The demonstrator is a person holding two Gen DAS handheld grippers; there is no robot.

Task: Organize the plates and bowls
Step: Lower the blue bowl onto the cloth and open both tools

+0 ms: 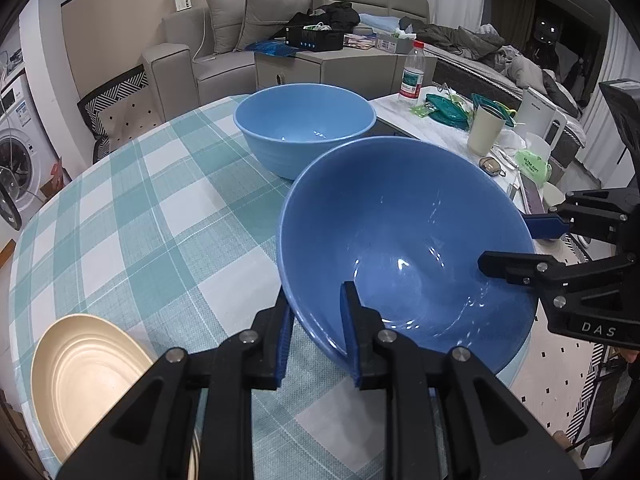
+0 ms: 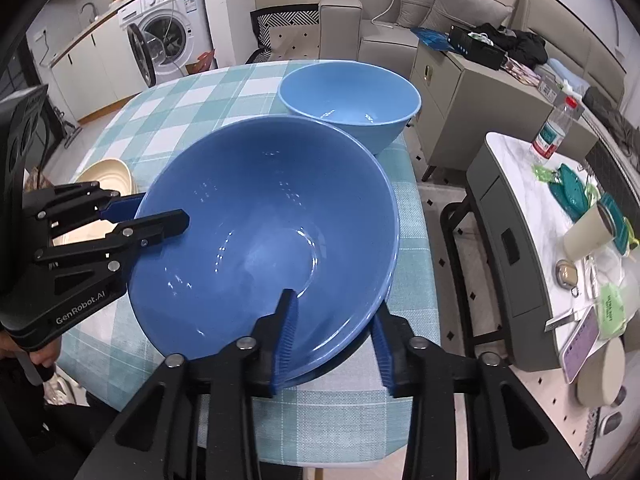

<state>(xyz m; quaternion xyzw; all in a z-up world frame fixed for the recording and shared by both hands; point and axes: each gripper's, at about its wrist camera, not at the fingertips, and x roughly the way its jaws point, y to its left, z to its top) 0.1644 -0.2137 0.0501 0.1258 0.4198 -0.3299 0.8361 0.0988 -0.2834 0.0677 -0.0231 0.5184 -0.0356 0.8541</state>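
Observation:
A large dark blue bowl (image 1: 400,240) (image 2: 260,220) sits tilted near the edge of the checked table (image 1: 140,220). My left gripper (image 1: 318,340) (image 2: 148,214) is shut on its rim, one finger inside the bowl and one outside. My right gripper (image 2: 334,340) (image 1: 520,244) straddles the opposite rim, with its jaws standing wider than the bowl wall and no clear squeeze on it. A lighter blue bowl (image 1: 304,128) (image 2: 350,96) stands upright just behind. A beige ridged plate (image 1: 88,376) (image 2: 112,178) lies on the table by my left gripper.
A low marble-topped side table (image 2: 516,160) stands right of the checked table, carrying a water bottle (image 2: 554,128), a beige cup (image 2: 588,232) and teal items. A sofa, a cabinet and a washing machine (image 2: 168,32) stand behind. A person's hand (image 2: 40,360) holds the left gripper.

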